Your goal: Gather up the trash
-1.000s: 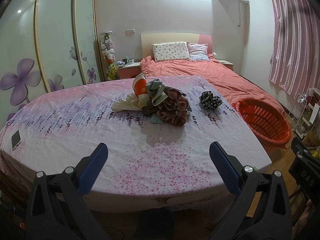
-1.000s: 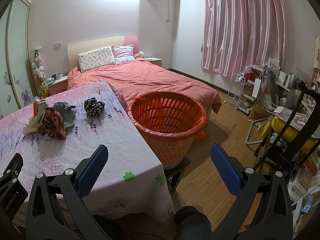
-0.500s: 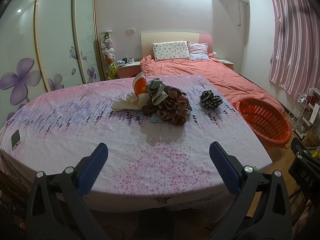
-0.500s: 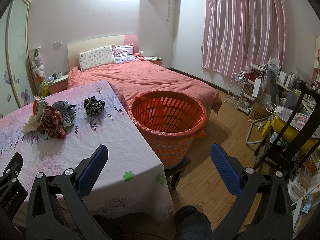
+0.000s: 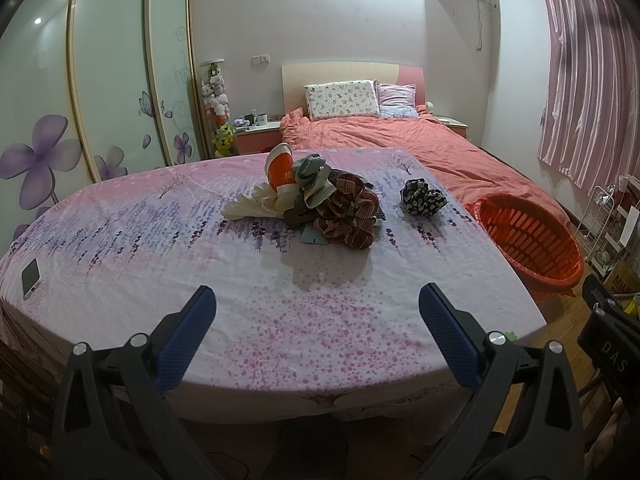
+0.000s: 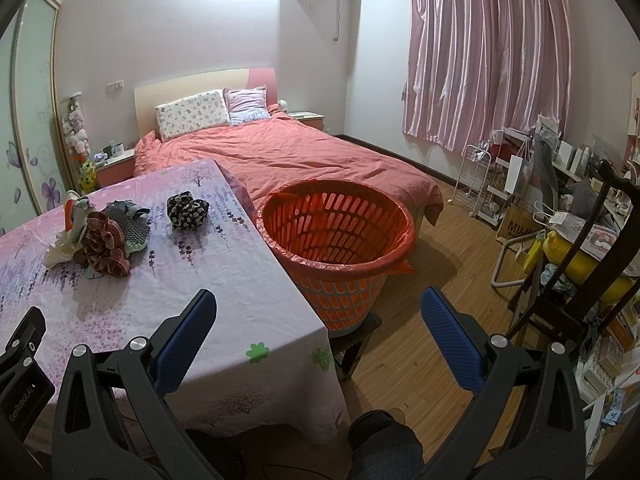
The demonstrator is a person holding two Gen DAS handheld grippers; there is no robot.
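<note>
Trash pile [image 5: 316, 204] faces spread left gripper [image 5: 316, 312]; spread right gripper [image 6: 318, 316] shows basket [image 6: 340, 264] interior.

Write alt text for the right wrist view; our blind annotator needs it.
An open gripper hovers over the corner of a table with a floral cloth, beside an empty orange basket. A pile of trash sits on the table; a bed stands behind.

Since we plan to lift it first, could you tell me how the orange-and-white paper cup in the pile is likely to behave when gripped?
The paper cup leans tilted against the crumpled cloth pile, so it would probably tip or roll if nudged. It looks thin-walled and light, so it would likely crush under a firm squeeze. The left gripper is open, well short of it.
</note>
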